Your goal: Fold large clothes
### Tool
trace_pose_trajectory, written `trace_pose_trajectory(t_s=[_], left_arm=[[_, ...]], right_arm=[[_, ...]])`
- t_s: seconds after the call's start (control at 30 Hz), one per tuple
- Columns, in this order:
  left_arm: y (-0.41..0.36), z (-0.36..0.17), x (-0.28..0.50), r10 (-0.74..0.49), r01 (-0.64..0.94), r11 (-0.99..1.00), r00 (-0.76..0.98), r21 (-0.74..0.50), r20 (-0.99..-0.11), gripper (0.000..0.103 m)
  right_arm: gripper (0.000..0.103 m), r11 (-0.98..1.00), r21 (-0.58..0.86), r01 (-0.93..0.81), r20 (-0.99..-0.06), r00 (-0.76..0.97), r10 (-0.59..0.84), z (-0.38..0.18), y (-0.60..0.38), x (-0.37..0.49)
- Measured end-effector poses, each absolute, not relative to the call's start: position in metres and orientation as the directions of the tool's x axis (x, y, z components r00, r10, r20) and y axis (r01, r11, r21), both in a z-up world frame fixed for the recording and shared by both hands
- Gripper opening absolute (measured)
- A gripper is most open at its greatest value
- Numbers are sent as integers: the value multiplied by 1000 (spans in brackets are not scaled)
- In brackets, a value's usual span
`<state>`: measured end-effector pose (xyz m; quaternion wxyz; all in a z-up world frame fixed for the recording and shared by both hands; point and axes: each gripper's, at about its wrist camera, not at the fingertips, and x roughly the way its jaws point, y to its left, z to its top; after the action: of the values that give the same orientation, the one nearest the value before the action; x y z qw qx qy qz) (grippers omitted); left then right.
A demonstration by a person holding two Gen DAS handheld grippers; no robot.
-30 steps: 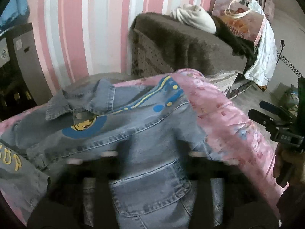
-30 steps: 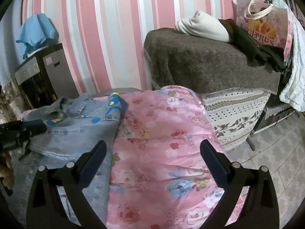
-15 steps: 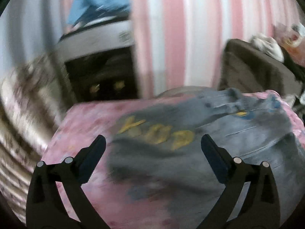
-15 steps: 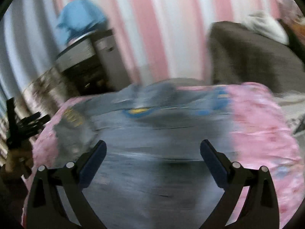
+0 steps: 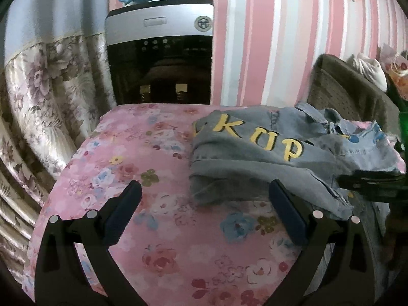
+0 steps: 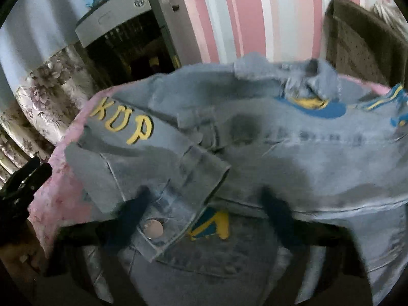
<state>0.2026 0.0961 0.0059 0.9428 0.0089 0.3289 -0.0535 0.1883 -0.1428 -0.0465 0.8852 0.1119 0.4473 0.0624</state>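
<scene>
Left tongs (image 5: 205, 204) gaping beside denim jacket (image 5: 280, 158) on pink bedspread (image 5: 142, 158).

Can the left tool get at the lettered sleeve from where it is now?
Probably yes. The left tool is open and holds nothing, and the sleeve lies on top of the jacket just ahead of its right finger, with only bare pink cover around.

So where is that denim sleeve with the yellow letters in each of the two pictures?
Left wrist view: the sleeve with yellow letters lies right of centre on the pink floral cover, ahead of the open left gripper.
Right wrist view: the same sleeve lies left of centre, folded across the denim jacket.
Shared landmark: the silver-topped water dispenser by the striped wall.
</scene>
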Motion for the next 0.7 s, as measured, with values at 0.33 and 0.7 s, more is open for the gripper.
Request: trace_pose_trajectory(t_s=[0.33, 0.7], left_arm=[[78, 21, 210, -102, 126, 992, 789, -3, -606, 99], [24, 51, 244, -151, 165, 986, 784, -32, -603, 100]], right_arm=[[3, 940, 330, -90, -630, 721, 290, 18, -192, 179], [3, 965, 234, 119, -699, 711, 82, 33, -405, 183]])
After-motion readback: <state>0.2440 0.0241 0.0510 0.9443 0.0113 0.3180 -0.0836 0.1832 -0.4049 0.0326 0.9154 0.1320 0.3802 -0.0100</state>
